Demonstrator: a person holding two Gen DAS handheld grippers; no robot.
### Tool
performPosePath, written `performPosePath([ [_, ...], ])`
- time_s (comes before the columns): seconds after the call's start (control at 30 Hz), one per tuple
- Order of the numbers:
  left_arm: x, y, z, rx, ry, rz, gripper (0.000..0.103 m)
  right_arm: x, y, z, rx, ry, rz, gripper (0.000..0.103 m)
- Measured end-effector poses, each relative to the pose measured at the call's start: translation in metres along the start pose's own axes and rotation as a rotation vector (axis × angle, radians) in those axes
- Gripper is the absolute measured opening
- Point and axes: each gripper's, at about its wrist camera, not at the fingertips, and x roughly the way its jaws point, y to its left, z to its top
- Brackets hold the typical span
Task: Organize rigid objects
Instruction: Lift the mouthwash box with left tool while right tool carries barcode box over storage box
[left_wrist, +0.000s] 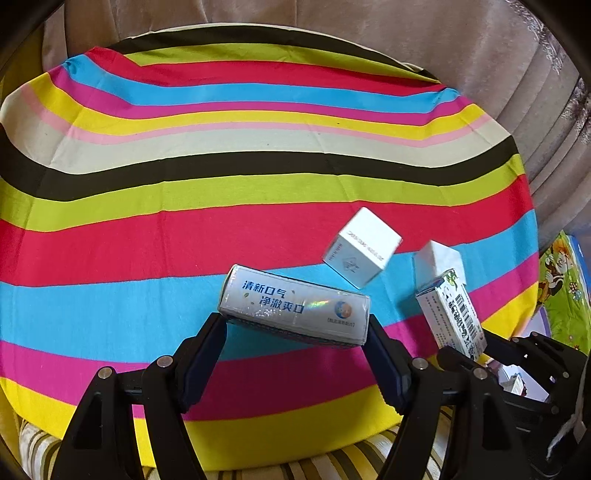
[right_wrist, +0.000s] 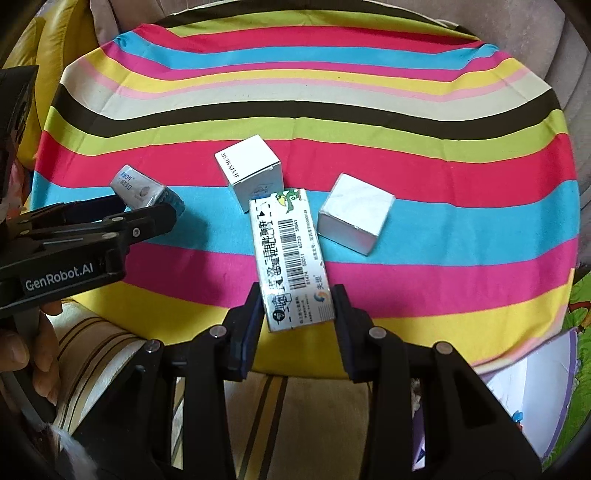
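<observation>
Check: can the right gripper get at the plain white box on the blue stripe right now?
Probably not yet: the right gripper is shut on the barcode box. The path to the plain white box looks free otherwise.

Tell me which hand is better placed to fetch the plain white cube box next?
Probably neither yet: the left tool grips the silver box and the right tool grips the barcode box. Once emptied, the right is likelier; the plain white cube box lies on its side.
</observation>
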Motion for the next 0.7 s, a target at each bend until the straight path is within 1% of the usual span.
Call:
performPosePath([
  [0.33, -0.027, -0.019, -0.018, 0.048, -0.04, -0.007, 0.075, -0.023, -0.006, -0.013, 0.022, -0.04, -0.036, 0.04],
  [0.6, -0.039, -0.038, -0.027, 0.095, -0.058, -0.025, 0.075, -0.046, -0.013, -0.029, 0.053, -0.073, -0.051, 0.04],
  [0.7, -0.043, -0.042, -0.03, 0.081, -0.051, -0.056, 0.075, -0.055, -0.018, -0.037, 0.067, -0.083, -0.059, 0.04],
])
